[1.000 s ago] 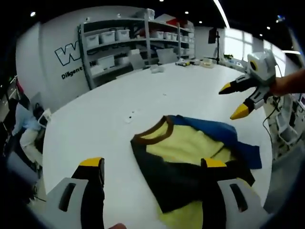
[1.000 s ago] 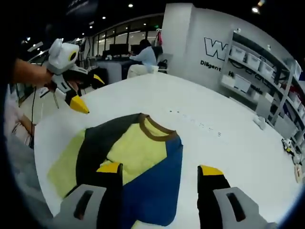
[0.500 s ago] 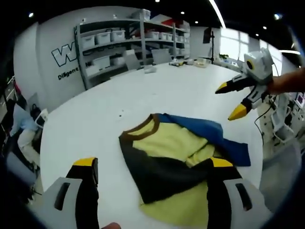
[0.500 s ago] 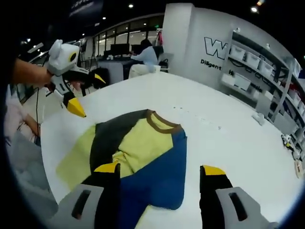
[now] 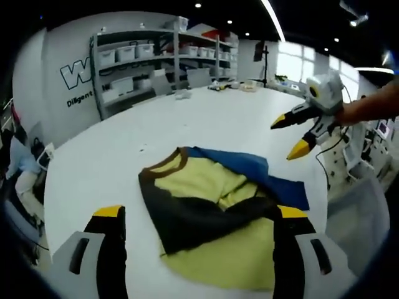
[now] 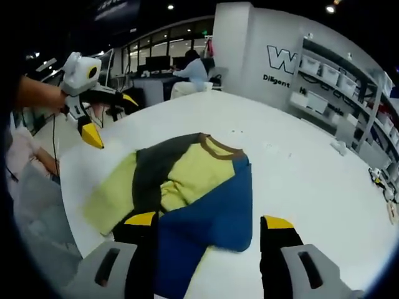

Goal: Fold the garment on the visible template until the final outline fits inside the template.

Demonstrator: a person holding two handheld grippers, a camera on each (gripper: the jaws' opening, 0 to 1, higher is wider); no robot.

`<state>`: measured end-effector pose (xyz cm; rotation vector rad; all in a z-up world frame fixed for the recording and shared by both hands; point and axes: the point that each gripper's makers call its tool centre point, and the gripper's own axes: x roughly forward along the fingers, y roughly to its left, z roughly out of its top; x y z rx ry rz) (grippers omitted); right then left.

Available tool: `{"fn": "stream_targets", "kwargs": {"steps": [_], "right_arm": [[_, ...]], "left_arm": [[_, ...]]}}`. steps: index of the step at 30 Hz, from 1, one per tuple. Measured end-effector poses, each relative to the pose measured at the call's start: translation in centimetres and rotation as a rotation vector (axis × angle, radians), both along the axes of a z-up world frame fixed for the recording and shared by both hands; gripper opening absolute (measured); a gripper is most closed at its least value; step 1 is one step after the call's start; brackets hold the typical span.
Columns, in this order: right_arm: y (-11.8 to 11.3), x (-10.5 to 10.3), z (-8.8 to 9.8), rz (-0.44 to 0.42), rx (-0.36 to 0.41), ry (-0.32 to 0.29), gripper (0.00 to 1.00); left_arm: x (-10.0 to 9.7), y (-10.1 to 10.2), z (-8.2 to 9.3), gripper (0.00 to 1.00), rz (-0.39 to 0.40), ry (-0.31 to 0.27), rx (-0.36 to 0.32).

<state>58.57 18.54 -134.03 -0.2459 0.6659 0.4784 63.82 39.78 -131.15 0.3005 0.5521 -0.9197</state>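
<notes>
A folded shirt [image 5: 215, 208] in yellow, dark grey and blue with a brown collar lies on the white table [image 5: 187, 124]. In the left gripper view my left gripper [image 5: 198, 215] stands open above its near edge, nothing between its jaws; the right gripper [image 5: 288, 137] hangs open in the air at the right, held by a hand. In the right gripper view the shirt [image 6: 187, 184] lies ahead of my open right gripper [image 6: 211, 221], whose left jaw sits over the blue part. The left gripper [image 6: 106, 118] hovers open at the left, off the cloth.
Shelving with white bins [image 5: 149, 56] stands behind the table by a lettered wall. A seated person [image 6: 190, 68] works at desks in the back. Small items [image 5: 184, 94] lie at the table's far side. The table edge [image 6: 68, 205] runs close to the shirt's yellow sleeve.
Both cameras have pulled back and risen a little, so the shirt sits further forward in each view. The shirt's folds look unchanged. Both grippers stay open and off the cloth.
</notes>
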Motion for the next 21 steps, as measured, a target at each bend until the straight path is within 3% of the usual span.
{"fn": "stream_targets", "kwargs": {"steps": [6,9,14,21], "right_arm": [[1.0,-1.5,-0.9,0.013,0.015,0.02,0.61],[1.3,-2.4,-1.1,0.019,0.005,0.009,0.55],[1.8,-4.0,-2.3,0.044,0.0,0.037,0.53],[2.6,-5.9,-3.6,0.081,0.004,0.078,0.48]], "left_arm": [[-0.7,0.5,0.2,0.94,-0.021,-0.002,-0.014],[-1.2,0.6,0.4,0.94,-0.043,-0.041,-0.01],[-2.2,0.7,0.4,0.95,-0.068,-0.064,0.001],[-3.9,1.0,-0.1,0.95,-0.08,-0.056,-0.007]]}}
